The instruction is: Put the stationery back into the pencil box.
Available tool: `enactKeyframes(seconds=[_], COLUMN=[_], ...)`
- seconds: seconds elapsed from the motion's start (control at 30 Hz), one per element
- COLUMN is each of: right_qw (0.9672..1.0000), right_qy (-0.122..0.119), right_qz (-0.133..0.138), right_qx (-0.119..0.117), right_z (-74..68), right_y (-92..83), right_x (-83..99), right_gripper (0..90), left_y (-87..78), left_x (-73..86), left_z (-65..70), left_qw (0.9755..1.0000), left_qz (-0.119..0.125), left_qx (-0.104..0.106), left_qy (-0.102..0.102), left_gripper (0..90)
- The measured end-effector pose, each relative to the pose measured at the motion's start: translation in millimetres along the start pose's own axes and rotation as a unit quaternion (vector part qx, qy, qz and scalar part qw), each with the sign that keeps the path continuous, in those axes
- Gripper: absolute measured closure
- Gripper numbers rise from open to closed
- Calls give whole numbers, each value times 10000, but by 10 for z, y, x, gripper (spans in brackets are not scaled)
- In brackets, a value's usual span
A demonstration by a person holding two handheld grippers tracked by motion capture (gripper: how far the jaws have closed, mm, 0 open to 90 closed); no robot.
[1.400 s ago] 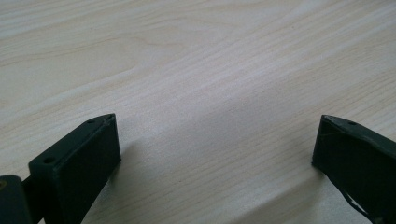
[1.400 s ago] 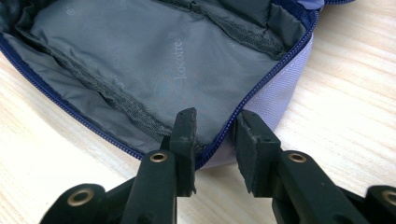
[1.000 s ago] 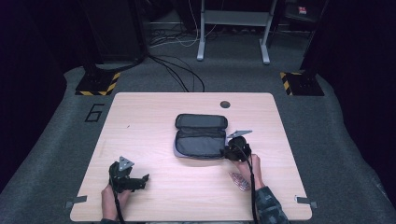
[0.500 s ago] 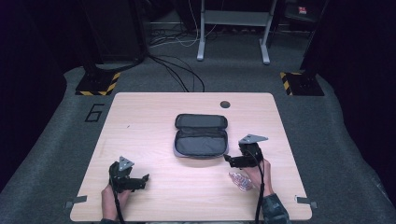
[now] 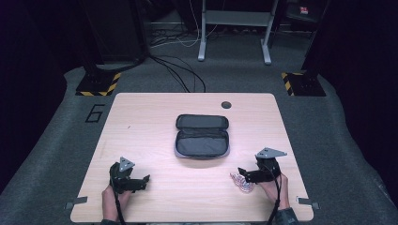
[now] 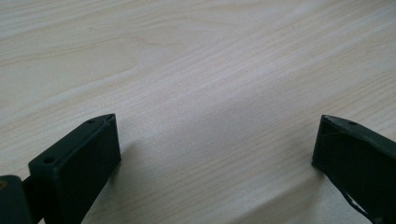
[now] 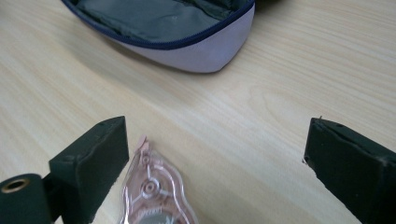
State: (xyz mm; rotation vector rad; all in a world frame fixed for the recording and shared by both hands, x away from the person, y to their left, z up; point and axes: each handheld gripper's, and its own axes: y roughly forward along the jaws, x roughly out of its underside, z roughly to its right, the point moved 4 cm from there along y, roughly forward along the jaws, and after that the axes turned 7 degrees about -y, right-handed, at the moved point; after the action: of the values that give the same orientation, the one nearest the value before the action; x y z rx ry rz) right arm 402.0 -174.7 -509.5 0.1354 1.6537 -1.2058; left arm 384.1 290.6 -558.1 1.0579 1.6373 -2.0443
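Nearest us, we see the left hand-held gripper [image 5: 141,180] low over the bare wooden counter [image 5: 155,117], well to the near left of the pencil case [image 5: 202,136], jaws spread wide with nothing between them. Across from it, the right hand-held gripper [image 5: 240,172] sits to the near right of the case, jaws also wide apart and gripping nothing. A clear pink correction-tape dispenser [image 7: 156,191] lies flat on the counter just beside its left jaw, apart from the case. Farther on, the grey case lies unzipped and open at the middle of the counter, lid folded back. Beyond the case, a small dark hole [image 5: 226,104] marks the counter's far edge.
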Motion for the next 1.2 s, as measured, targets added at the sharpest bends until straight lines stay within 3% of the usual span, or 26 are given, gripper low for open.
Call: enactKeyframes(seconds=[0.1, 0.27, 0.47, 0.57, 0.77, 1.03, 1.2], right_qw=[9998, 9997, 9992, 9979, 9968, 9971, 9971], right_qy=[-169, -229, -341, -585, -749, -628, -629], right_qz=[89, -93, -161, -261, -272, -214, -212], right_qx=[45, -13, -104, -119, -115, -370, -368], right_z=[-38, -135, -263, -338, -385, -372, -368], right_y=[-60, -83, -42, 17, 31, 3, 0], right_x=[72, 222, 351, 412, 475, 519, 520], right_gripper=[62, 0, 0, 52, 244, 379, 389], left_y=[-1, 0, 0, 0, 0, 0, 4], left_x=[0, 0, 1, 1, 1, 0, -1], left_z=[-1, 1, 2, 2, 2, 0, 6], left_qw=[10000, 10000, 10000, 10000, 10000, 10000, 10000], left_qz=[-6, -2, 2, 2, 3, -2, 36], left_qx=[-3, -6, -4, -4, -4, -2, -4], left_qy=[2, -17, -22, -21, -23, 2, -44], left_gripper=[8, 9, 9, 8, 8, 9, 9])
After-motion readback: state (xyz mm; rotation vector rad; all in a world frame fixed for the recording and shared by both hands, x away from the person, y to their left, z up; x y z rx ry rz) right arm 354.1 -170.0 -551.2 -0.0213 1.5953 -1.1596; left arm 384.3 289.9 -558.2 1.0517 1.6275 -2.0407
